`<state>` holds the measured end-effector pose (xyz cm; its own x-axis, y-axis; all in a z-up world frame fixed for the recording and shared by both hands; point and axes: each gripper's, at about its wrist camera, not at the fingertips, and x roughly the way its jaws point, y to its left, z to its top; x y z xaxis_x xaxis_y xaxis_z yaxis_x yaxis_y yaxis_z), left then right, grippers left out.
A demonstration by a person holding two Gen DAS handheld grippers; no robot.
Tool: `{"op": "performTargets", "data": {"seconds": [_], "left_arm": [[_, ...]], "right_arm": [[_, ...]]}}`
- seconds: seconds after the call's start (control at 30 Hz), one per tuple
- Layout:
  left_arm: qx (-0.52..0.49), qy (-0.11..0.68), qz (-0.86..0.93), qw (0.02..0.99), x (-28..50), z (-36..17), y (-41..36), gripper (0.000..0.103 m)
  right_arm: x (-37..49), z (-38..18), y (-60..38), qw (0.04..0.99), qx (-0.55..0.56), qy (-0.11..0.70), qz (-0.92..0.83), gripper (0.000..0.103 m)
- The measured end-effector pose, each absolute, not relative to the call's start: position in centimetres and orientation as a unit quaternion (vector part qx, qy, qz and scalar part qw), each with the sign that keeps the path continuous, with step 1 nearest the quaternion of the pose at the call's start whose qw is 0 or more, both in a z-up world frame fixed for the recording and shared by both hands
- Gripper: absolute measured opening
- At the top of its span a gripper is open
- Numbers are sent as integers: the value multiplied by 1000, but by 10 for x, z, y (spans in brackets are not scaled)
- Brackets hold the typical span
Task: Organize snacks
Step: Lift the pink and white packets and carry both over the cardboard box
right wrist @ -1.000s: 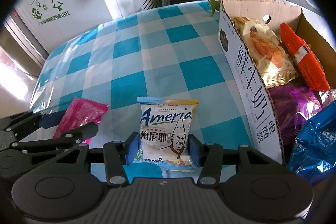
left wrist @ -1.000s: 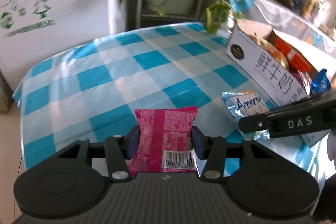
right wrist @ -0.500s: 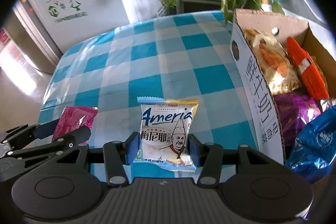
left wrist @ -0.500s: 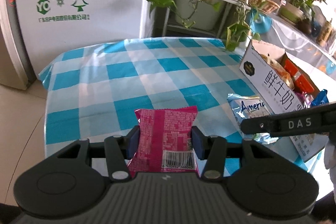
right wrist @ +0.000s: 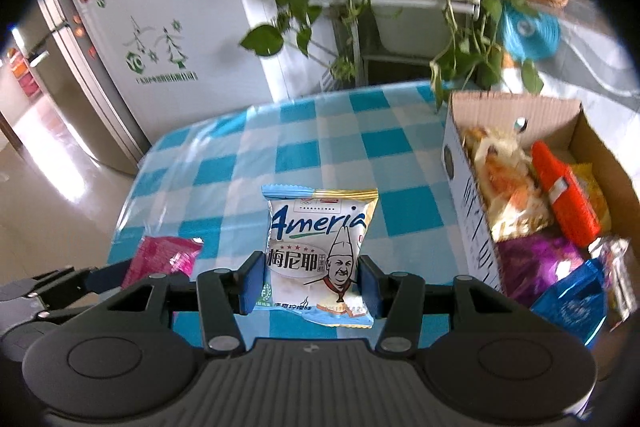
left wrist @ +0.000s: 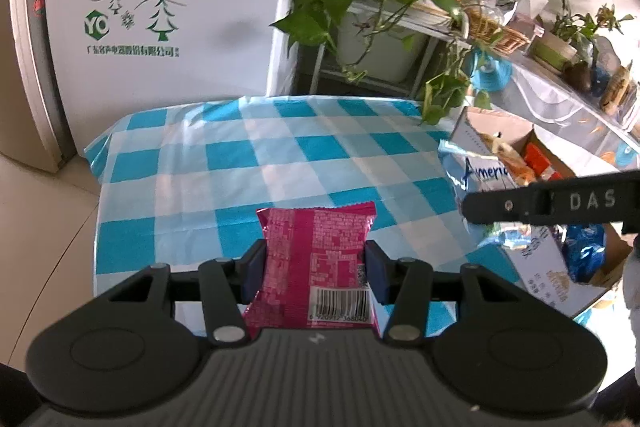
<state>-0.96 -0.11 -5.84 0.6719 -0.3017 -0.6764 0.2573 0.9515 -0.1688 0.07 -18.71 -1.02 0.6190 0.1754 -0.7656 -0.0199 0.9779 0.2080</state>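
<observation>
Above the blue-and-white checked worktop [left wrist: 256,163]: left claw [left wrist: 315,269] clamped on crinkly pink foil snack packet [left wrist: 316,259], right claw [right wrist: 310,281] pinching white-and-blue chef-printed snack packet [right wrist: 316,243]. Light, soft, slippery; probably crushable inside. Best gripped mid-body. Open cardboard box [right wrist: 468,203] just right.

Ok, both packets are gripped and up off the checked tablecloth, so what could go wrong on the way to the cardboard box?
1. The open cardboard box already looks crowded; a packet dropped in may perch on top.
2. The left gripper pinches the pink foil snack packet only by its side edges, so it could slip.
3. The right gripper, holding the white chef-print snack packet, is close beside the left; they might collide.
</observation>
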Motion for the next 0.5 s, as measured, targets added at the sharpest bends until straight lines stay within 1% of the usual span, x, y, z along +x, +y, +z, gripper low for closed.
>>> {"op": "performTargets", "data": {"seconds": [0.5], "left_arm": [[-22,348,-188,918,-14,-28,-48,50]], "right_arm": [[-19,21,-241,917,107,383,11,56]]}}
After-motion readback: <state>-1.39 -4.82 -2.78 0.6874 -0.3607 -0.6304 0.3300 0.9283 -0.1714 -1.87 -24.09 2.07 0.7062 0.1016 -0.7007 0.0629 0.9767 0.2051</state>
